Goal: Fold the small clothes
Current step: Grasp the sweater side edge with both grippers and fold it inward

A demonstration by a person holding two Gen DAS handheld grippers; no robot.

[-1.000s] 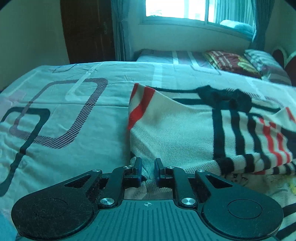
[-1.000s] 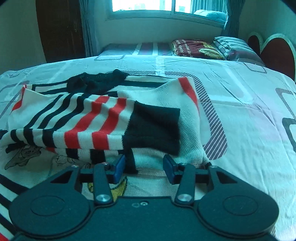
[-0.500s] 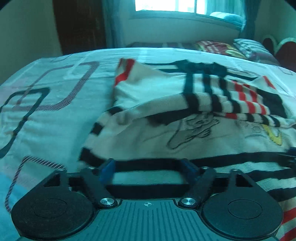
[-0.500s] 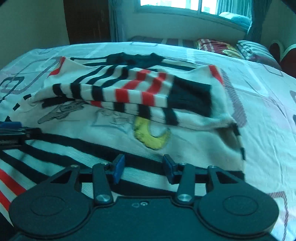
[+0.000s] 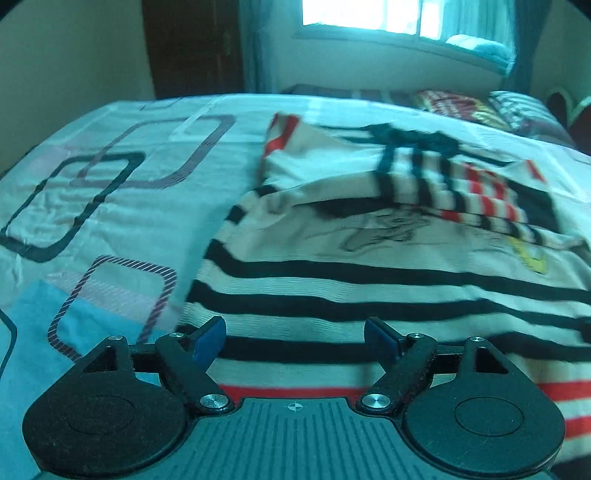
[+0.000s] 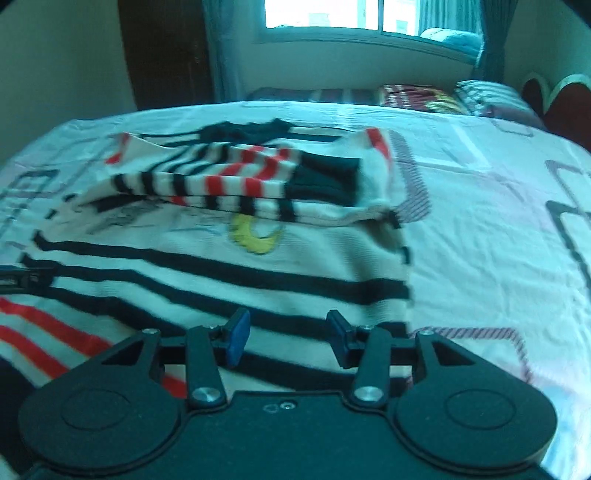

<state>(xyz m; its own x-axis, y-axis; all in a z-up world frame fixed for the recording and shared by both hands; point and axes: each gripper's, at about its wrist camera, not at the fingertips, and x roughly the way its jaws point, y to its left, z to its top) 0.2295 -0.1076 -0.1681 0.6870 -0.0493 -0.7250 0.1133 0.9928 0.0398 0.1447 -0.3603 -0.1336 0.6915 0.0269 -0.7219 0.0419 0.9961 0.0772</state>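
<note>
Hovering over the striped sweater on the bed: left gripper, pinching its edge a second ago, now spread, empty; right gripper half-spread, empty. Sleeves folded in; bottom fold likely next.

Bed: wide, flat, patterned cover; bare stretches left of the sweater and right of it, open to a hand or gripper.
Sweater: striped, low; folded sleeves raise a shallow hump at its far half.
Left gripper: fingers spread wide above the near hem, nothing between them.
Right gripper: fingers apart above the hem, gap clear.
Pillows: at the far right end.
Wall and window: close off the far side.
</note>
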